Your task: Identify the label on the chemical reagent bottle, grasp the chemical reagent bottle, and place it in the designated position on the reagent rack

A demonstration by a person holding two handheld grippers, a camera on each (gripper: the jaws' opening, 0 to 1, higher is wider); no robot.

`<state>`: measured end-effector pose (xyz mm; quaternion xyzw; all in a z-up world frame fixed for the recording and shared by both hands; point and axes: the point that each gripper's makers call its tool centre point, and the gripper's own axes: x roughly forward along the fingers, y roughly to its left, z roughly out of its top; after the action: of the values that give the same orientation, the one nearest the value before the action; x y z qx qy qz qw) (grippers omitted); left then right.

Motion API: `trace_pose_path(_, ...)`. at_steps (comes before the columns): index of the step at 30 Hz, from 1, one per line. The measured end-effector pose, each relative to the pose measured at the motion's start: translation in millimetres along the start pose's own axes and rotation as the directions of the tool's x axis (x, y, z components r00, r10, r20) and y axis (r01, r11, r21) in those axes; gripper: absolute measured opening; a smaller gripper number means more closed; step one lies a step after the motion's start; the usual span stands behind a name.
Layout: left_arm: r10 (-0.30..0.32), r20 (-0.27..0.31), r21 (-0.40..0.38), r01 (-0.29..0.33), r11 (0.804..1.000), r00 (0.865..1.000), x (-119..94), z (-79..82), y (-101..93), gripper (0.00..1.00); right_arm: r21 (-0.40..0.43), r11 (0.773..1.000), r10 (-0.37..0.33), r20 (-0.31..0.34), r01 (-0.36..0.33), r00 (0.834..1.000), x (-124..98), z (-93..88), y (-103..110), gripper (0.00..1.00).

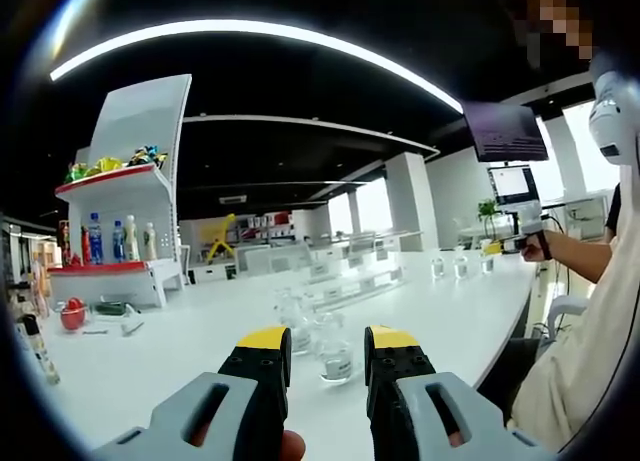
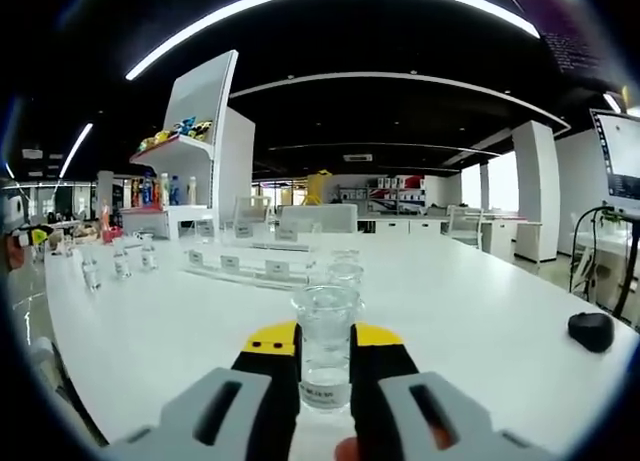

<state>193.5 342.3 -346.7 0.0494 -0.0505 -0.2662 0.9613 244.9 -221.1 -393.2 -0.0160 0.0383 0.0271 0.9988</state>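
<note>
Right gripper (image 2: pixel 325 353) with its two yellow-tipped fingers (image 2: pixel 272 343) pinching a clear glass reagent bottle (image 2: pixel 325 341), which stands between them with its white label (image 2: pixel 324 393) low at the finger bases — the print is too small to read. Whether the bottle rests on the white table (image 2: pixel 480 311) or is just lifted clear of it cannot be told. Ahead of the fingertips, well apart from them, lies the transparent reagent rack (image 2: pixel 245 266) with small label cards along its front; further clear bottles (image 2: pixel 345 271) stand between the fingertips and the rack.

Left gripper (image 1: pixel 327 353) with fingers spread, holding nothing. Just beyond its fingertips stand several clear bottles (image 1: pixel 335 359) on the table, and farther off the rack (image 1: pixel 350 286).

Progress, as judged: the grasp looks achieved — placement is not. What remains appears to be carrying the held bottle forward, matching its label to a rack card, and setting it in that position. The other bottles seem still to be sorted.
</note>
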Motion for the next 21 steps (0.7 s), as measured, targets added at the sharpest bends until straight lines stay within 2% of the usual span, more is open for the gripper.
trace_pose_path(11, 0.001, -0.001, 0.000, -0.001, 1.000, 1.000, -1, 0.2, 0.4, 0.30, -0.012, 1.000, 0.018, -0.002, -0.018, 1.000, -2, 3.5, 7, 0.18)
trace_pose_path(21, -0.006, -0.010, 0.002, 0.006, 1.000, 1.000, 1, -1.6, -1.3, 0.30, 0.023, 0.999, 0.049, 0.011, -0.049, 0.999, -2, 14.5, 20, 0.18)
